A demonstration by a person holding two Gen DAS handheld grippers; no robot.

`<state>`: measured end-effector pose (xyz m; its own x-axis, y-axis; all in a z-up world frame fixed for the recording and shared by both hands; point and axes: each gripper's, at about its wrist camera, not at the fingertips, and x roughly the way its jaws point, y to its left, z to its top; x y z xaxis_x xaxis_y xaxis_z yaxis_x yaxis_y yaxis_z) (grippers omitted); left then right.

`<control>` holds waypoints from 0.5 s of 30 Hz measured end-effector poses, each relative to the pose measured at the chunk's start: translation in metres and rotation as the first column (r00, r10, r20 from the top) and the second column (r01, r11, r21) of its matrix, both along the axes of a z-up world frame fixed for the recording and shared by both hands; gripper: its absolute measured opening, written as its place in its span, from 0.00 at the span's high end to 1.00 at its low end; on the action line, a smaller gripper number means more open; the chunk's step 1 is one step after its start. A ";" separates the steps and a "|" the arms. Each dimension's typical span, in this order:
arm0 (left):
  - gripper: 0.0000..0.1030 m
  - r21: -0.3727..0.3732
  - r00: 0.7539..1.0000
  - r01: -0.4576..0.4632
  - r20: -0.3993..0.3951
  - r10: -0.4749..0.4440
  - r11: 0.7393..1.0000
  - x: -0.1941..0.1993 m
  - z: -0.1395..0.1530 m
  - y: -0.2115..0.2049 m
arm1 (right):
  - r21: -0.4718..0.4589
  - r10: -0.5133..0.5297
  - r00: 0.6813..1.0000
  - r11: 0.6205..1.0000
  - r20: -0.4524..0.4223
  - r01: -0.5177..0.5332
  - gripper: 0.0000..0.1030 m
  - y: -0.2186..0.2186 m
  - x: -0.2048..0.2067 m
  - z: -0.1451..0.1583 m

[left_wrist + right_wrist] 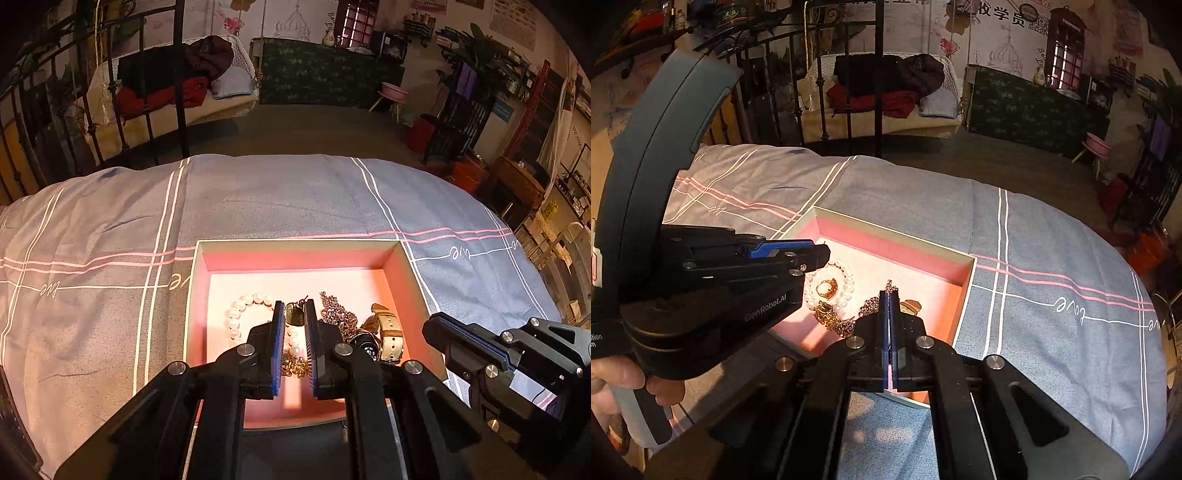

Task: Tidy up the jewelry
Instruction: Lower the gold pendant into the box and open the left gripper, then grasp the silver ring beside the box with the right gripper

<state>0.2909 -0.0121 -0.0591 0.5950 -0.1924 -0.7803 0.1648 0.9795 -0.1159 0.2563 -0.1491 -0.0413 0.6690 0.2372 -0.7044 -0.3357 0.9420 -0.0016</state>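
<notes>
Left wrist view: left gripper (295,314), jaws narrowly apart and holding nothing, hangs over an open pink-lined box (295,254) on a grey bedspread (110,240). Inside lie a pearl bracelet (236,314), chains and a watch (384,332). Right gripper (889,295) is pressed closed, empty.

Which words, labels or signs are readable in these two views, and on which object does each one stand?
"GenRobot.AI": white print on the black left gripper, right wrist view.
"love": white script woven into the grey-blue checked bedspread.
"妆学员": large dark characters on the painted wall mural.
Wall posters, the red phone booth sign and the QR code: too small or blurred.
</notes>
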 end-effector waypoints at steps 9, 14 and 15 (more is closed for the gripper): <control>0.07 -0.003 0.999 -0.044 -0.021 0.044 0.999 -0.002 0.002 0.005 | -0.054 -0.024 0.999 0.998 -0.036 0.022 0.14 -0.002 -0.007 -0.008; 0.07 -0.044 0.998 -0.051 0.019 0.052 0.998 -0.031 0.009 0.022 | -0.062 -0.012 0.999 0.998 -0.036 0.009 0.06 -0.011 -0.042 -0.023; 0.07 -0.058 0.998 -0.048 0.024 0.049 0.997 -0.041 0.008 0.027 | -0.056 -0.012 0.999 0.998 -0.051 0.009 0.06 -0.013 -0.049 -0.028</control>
